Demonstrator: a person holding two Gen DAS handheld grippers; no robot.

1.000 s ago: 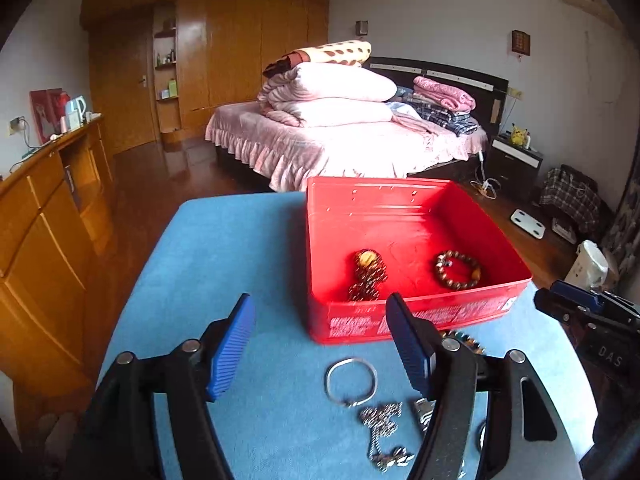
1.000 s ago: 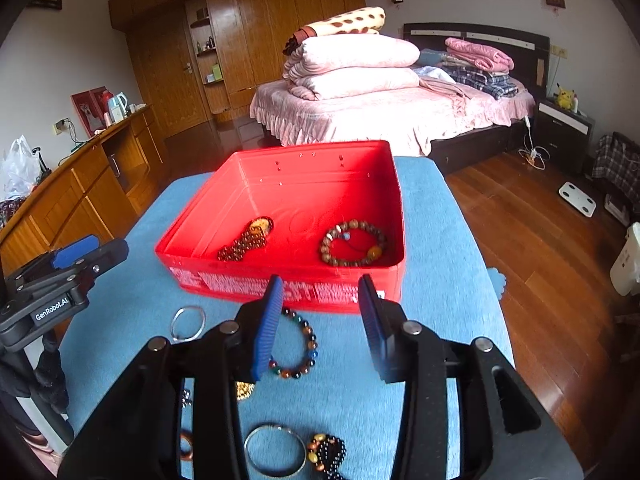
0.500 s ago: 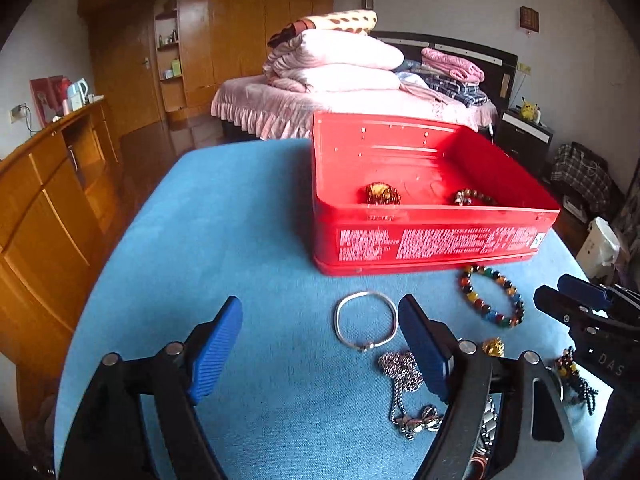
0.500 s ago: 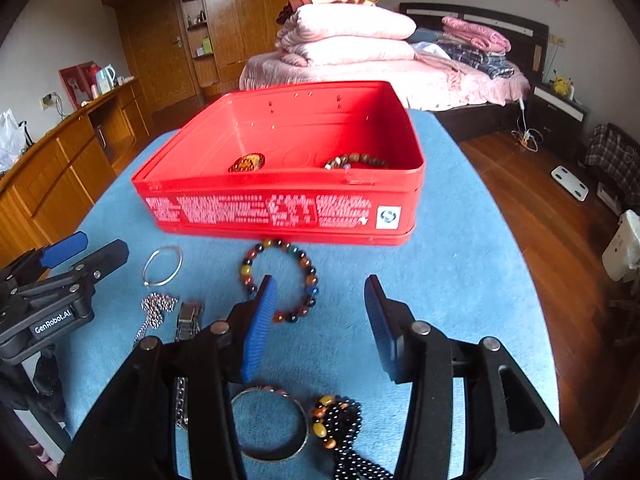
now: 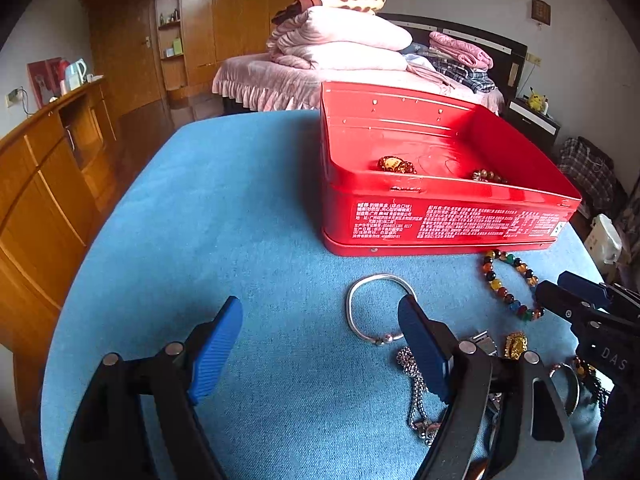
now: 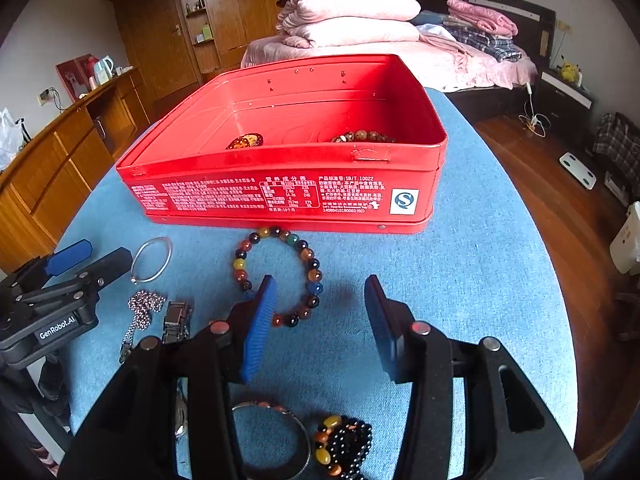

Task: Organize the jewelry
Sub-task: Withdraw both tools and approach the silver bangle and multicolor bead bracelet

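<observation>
- red tin [image 6: 280,196] sits open on the blue tabletop [image 5: 240,216], printed side wall facing both grippers
- inside the tin: an amber pendant piece [image 6: 246,141] toward its left, a brown bead bracelet [image 6: 362,136] toward its right
- multicolour bead bracelet [image 6: 280,276] lies flat just in front of the tin's near wall, not touching it that I can see
- silver bangle [image 5: 376,308] also in front of the tin, left of the bead bracelet
- silver chain [image 5: 414,392] and a metal watch-band piece [image 6: 176,320] lie further out from the tin than the bangle
- gold charm [image 5: 515,344], a thin copper-tone bangle [image 6: 272,436] and a black bead strand [image 6: 346,448] are furthest from the tin, at the near edge
- left gripper [image 5: 320,344]: jaws wide apart, nothing between them, right finger overlapping the bangle in view
- right gripper [image 6: 316,312]: jaws parted, gripping nothing; left finger sits over the near arc of the multicolour bracelet, contact unclear
</observation>
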